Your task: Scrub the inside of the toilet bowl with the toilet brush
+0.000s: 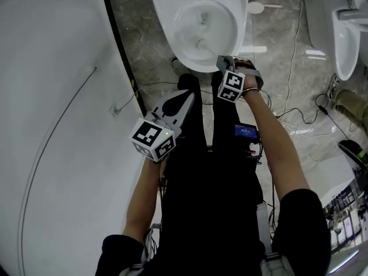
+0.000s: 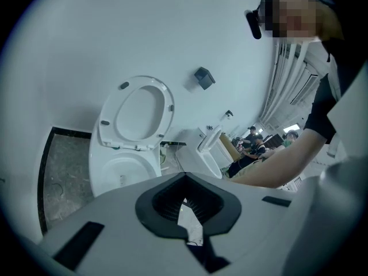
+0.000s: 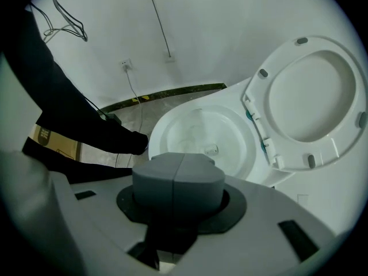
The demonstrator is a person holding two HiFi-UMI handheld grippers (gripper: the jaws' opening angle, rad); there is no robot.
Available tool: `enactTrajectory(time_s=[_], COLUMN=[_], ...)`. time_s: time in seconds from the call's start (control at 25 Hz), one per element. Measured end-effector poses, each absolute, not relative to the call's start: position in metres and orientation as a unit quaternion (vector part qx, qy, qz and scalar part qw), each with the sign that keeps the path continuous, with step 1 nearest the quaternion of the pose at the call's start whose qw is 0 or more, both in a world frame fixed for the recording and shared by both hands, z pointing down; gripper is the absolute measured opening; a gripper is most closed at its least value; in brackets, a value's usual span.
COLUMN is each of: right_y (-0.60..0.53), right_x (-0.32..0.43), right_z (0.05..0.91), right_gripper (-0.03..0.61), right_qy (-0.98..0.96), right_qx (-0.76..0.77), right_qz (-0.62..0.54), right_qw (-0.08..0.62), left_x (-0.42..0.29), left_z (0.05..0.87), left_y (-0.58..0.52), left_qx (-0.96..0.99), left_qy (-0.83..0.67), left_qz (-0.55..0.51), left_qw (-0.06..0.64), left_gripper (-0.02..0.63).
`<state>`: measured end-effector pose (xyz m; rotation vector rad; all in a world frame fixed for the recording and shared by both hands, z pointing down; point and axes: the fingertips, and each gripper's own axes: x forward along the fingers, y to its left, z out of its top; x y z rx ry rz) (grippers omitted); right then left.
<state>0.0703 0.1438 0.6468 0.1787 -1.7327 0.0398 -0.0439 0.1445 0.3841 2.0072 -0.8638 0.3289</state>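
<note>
Two grippers, and no brush in either. In the head view the person stands over the bowl (image 1: 241,23), which sits open straight ahead. The left gripper (image 1: 190,96) hangs nearer the legs with its jaws run together to a point, and the right gripper (image 1: 223,62) is out at the bowl's near rim. Just right of the bowl a white stick (image 1: 257,7) with a round head lies on the floor (image 1: 287,79). That may be the brush, though it's too small to be sure. The left gripper view shows its jaws meeting at the tip with only a dark hollow behind them and nothing held. The seat (image 2: 164,96) stands up against the wall, and the bowl is below it. The right gripper view shows the grey pads (image 3: 158,183) pressed flat against each other, empty, aimed down into the bowl, where I see no brush. I'd reckon a brush is light, with a stiff plastic handle and springy bristles, and slick if wet. So the hold wants to be high on the handle, square across it, well clear of the head. The glazed bowl looks hard and slippery, so the head would likely skate unless pressed.
</note>
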Motion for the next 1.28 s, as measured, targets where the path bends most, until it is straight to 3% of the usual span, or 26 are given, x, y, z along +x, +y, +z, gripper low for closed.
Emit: enactTrajectory(time_s=[0.32, 0.72, 1.04, 1.28], right_y=[0.161, 0.169, 0.130, 0.107], right_x=[0.086, 0.070, 0.102, 0.128], right_z=[0.616, 0.588, 0.567, 0.532], right_gripper=[0.156, 0.156, 0.156, 0.156], right_qy=[-0.755, -0.748, -0.703, -0.693], right_qx=[0.085, 0.149, 0.295, 0.334], right_qz=[0.056, 0.201, 0.451, 0.511], right_qw=[0.648, 0.614, 0.464, 0.382], left_x=[-0.041, -0.063, -0.081, -0.085], left_z=[0.349, 0.288, 0.253, 0.236], left_y=[0.157, 0.172, 0.174, 0.166], left_qx=[0.812, 0.819, 0.805, 0.804], left_qy=[-0.359, -0.390, -0.433, -0.440], left_qz=[0.131, 0.123, 0.089, 0.068], left_qw=[0.442, 0.402, 0.396, 0.394], left_gripper=[0.011, 0.011, 0.011, 0.011])
